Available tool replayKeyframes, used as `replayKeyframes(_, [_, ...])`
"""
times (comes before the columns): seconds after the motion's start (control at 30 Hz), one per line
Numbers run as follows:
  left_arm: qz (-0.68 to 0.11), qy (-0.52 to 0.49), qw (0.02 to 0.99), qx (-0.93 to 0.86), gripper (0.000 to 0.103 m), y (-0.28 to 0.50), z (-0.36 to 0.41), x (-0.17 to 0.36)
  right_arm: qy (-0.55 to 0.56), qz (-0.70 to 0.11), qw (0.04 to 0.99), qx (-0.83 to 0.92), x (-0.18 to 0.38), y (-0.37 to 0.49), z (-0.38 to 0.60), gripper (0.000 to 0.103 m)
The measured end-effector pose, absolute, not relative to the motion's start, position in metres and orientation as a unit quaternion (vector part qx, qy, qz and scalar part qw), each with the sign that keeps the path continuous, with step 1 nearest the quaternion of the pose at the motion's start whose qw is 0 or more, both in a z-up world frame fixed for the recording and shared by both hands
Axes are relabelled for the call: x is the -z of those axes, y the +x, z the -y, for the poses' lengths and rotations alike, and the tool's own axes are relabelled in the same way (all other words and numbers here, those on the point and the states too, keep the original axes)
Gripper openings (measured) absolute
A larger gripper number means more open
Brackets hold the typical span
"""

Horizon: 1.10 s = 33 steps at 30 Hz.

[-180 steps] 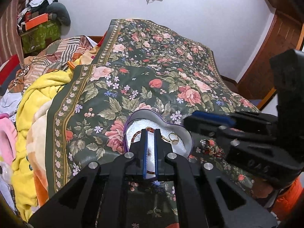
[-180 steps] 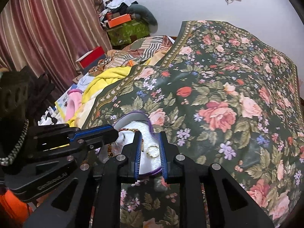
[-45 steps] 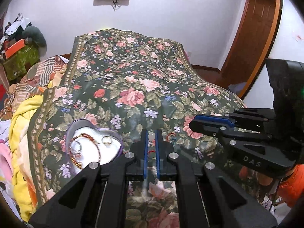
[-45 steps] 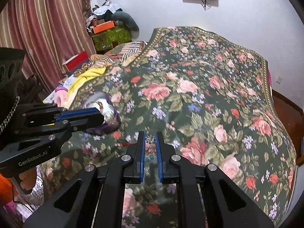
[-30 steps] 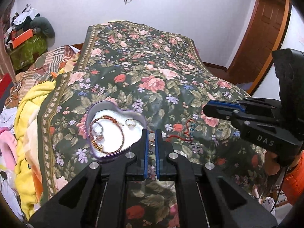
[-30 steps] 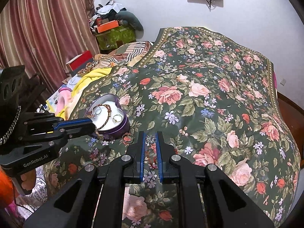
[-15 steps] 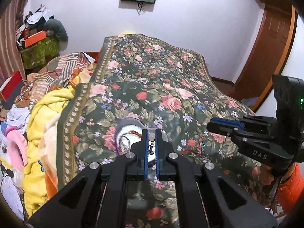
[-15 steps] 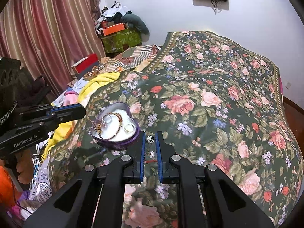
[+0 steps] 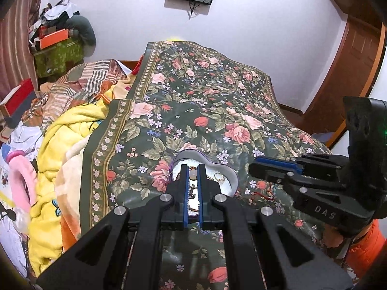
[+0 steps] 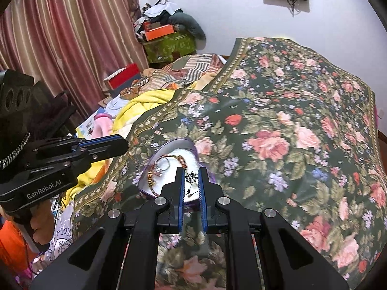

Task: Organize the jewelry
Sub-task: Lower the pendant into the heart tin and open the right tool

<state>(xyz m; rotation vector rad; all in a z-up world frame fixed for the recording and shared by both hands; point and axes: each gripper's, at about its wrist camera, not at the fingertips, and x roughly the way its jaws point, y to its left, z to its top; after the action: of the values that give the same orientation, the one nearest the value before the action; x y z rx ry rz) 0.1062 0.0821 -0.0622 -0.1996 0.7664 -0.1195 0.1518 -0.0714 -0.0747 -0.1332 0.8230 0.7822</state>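
A purple heart-shaped box (image 9: 228,172) (image 10: 177,143) with a white lining lies on the floral bedspread (image 9: 205,111). It holds a beaded bracelet (image 10: 152,177) and a gold ring (image 9: 219,177). My left gripper (image 9: 192,169) hangs over the box, shut on a small round pale pendant (image 9: 192,174). In the right wrist view the left gripper (image 10: 106,145) shows at the left. My right gripper (image 10: 191,170) is over the box's near edge, shut on a dark star-shaped pendant (image 10: 191,177) with a thin chain. A red cord bracelet (image 9: 262,194) lies on the bedspread right of the box.
A yellow blanket (image 9: 70,130) and a pink ring toy (image 9: 21,178) are heaped left of the bedspread. Striped curtains (image 10: 60,36) and stacked boxes (image 10: 167,41) stand beyond. A wooden door (image 9: 350,60) is at the right. An orange sleeve (image 9: 367,246) shows behind the right gripper.
Both grippers have moved left across the bedspread, each keeping its pendant, and now hang over the heart-shaped box instead of beside it.
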Motion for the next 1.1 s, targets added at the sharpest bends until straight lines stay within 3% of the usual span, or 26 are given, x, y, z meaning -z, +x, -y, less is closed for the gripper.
replayKeyframes(0.5, [-0.395,-0.105,0.909,0.081,0.004,0.125,-0.078,0.084,-0.083,-0.426,0.820,-0.373,0.104,0.163,0.050,0.010])
replayKeyframes(1.1, [-0.390,-0.089,0.914,0.068,0.004,0.123,-0.077,0.078,-0.081,-0.415,0.826,-0.373,0.096,0.159,0.056,0.010])
